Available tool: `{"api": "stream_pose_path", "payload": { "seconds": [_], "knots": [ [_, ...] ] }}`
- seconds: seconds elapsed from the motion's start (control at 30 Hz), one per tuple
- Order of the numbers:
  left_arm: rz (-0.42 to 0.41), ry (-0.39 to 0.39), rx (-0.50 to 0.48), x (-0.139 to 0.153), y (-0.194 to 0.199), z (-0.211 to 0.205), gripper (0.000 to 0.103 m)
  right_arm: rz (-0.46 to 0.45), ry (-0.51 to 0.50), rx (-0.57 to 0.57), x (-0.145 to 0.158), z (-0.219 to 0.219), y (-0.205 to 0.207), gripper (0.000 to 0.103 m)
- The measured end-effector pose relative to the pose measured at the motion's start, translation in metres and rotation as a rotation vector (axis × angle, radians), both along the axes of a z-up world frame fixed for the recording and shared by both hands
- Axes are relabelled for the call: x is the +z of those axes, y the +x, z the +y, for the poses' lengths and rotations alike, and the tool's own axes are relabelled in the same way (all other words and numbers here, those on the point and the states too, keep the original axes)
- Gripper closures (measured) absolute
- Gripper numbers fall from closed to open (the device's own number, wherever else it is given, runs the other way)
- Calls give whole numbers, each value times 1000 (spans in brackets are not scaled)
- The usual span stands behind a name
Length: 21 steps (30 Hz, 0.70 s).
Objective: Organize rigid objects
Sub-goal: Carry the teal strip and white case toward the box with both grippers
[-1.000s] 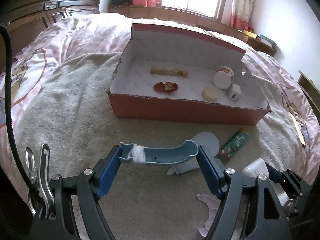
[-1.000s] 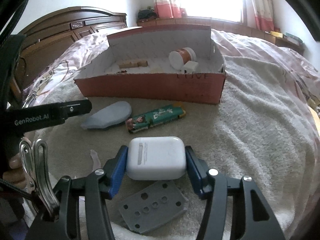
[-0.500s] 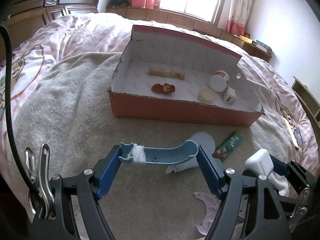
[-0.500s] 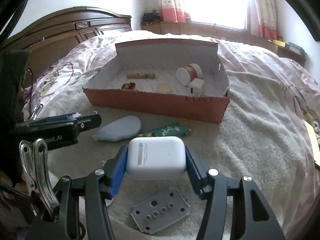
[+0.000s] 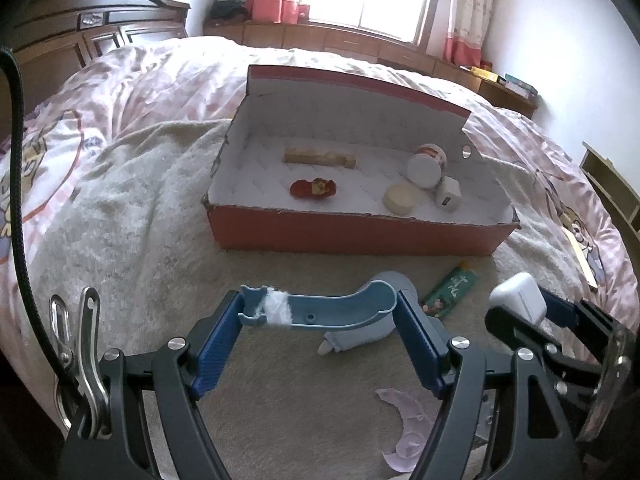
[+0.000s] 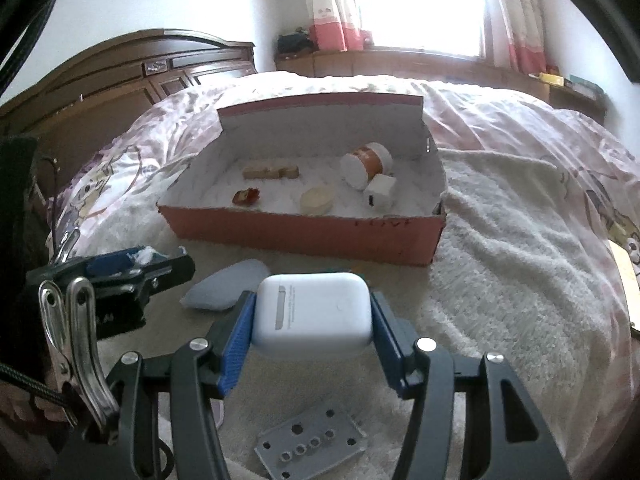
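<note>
My left gripper (image 5: 320, 312) is shut on a curved blue plastic part (image 5: 328, 310) with white fluff on it, held above the blanket. My right gripper (image 6: 312, 316) is shut on a white earbud case (image 6: 312, 314), also seen in the left wrist view (image 5: 518, 298). Ahead stands an open red cardboard box (image 5: 360, 236) (image 6: 304, 236) holding a wooden block (image 5: 320, 158), a red toy (image 5: 314, 189), a round cream disc (image 5: 402, 199), a white jar (image 5: 426, 166) and a white cube (image 5: 449, 194).
On the beige blanket lie a grey oval pad (image 6: 228, 290), a green tube (image 5: 452, 292), a grey perforated plate (image 6: 310, 446) and a pale lilac scrap (image 5: 406, 424). Pink bedding surrounds the blanket; a dark wooden headboard (image 6: 120, 80) stands at the left.
Both grippers have risen with their objects, and the box interior shows more from above. The right gripper lifted the case clear of the blanket.
</note>
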<state>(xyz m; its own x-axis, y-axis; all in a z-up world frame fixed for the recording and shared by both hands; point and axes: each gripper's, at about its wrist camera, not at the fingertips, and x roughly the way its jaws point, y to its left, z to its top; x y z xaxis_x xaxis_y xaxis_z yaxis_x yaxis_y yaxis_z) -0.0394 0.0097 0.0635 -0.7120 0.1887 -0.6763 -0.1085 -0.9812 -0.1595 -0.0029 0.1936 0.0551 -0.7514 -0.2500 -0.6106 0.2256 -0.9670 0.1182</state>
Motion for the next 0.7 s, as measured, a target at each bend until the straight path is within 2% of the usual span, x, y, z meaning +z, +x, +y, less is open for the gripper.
{"api": "stream_pose_path", "payload": {
  "seconds": [0.57, 0.7],
  "knots": [
    [64, -84, -27, 38, -27, 13, 26, 58, -52, -35, 25, 18, -28, 44],
    [72, -76, -39, 47, -42, 16, 26, 63, -48, -41, 30, 19, -40, 44]
  ]
}}
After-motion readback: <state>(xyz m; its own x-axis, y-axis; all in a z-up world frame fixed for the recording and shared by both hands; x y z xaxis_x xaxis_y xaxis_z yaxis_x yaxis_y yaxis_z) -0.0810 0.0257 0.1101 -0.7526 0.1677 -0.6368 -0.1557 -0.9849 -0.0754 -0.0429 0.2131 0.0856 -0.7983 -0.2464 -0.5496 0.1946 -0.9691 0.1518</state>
